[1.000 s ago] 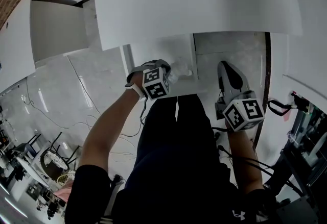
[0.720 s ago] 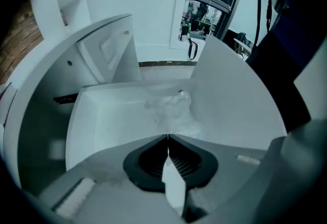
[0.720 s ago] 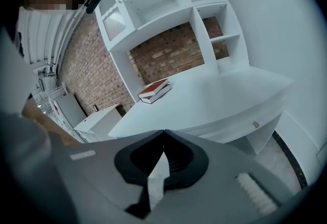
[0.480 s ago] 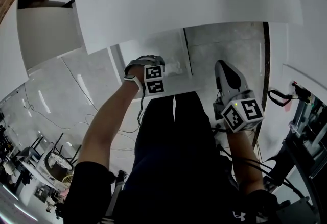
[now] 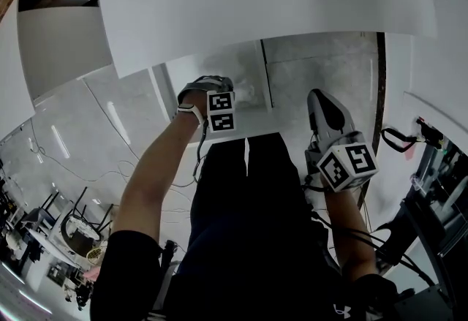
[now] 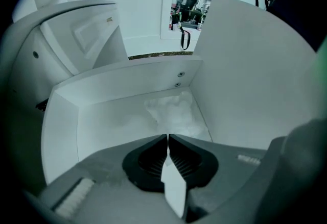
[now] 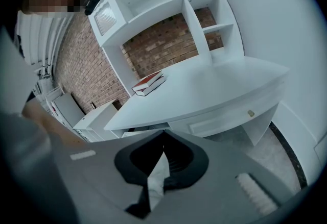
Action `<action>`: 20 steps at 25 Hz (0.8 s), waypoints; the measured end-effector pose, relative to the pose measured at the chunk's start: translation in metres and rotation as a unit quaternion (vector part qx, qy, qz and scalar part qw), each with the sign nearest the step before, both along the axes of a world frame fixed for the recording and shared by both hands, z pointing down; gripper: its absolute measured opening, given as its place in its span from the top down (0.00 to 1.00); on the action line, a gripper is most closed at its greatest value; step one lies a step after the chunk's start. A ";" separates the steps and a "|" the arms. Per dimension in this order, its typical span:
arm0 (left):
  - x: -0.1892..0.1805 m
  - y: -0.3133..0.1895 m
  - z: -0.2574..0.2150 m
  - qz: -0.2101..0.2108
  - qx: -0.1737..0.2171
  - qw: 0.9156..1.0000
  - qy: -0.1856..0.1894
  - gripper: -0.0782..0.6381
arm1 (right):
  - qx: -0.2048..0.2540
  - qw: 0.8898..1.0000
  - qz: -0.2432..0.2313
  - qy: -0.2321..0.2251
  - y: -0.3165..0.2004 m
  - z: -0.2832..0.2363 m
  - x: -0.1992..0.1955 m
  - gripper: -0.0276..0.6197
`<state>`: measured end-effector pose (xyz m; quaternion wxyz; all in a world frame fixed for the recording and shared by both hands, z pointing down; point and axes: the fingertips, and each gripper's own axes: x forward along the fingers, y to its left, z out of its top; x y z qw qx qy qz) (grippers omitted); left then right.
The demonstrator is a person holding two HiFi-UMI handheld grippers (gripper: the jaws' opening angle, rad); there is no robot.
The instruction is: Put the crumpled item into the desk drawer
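- The crumpled white wad (image 6: 171, 113) lies in the open drawer (image 6: 122, 82), in its far right corner as the left gripper view shows it.
- The left gripper (image 6: 167, 139) points down over the drawer's near edge, jaws pressed together, clear of the wad.
- The right gripper (image 7: 163, 136), jaws also pressed together, faces the desk (image 7: 204, 90).

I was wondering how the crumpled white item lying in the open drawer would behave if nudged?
The crumpled item looks thin and wrinkled, so it would probably squash rather than resist. It seems light for its bulk and would likely slide on the smooth drawer floor. Its irregular shape makes rolling unlikely.
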<state>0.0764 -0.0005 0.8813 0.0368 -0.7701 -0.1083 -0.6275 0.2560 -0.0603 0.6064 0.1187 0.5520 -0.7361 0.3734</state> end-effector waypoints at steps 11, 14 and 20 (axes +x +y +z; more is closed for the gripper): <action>-0.010 -0.036 -0.047 -0.165 0.055 0.982 0.068 0.74 | 0.018 0.999 -0.043 0.002 -0.019 -0.012 -0.028 0.95; -0.013 -0.056 -0.098 -0.232 0.073 0.962 0.122 0.74 | 0.035 0.997 -0.065 0.003 -0.029 -0.028 -0.043 0.95; -0.036 -0.100 -0.216 -0.370 0.107 0.891 0.239 0.74 | 0.080 0.991 -0.111 0.002 -0.053 -0.069 -0.085 0.95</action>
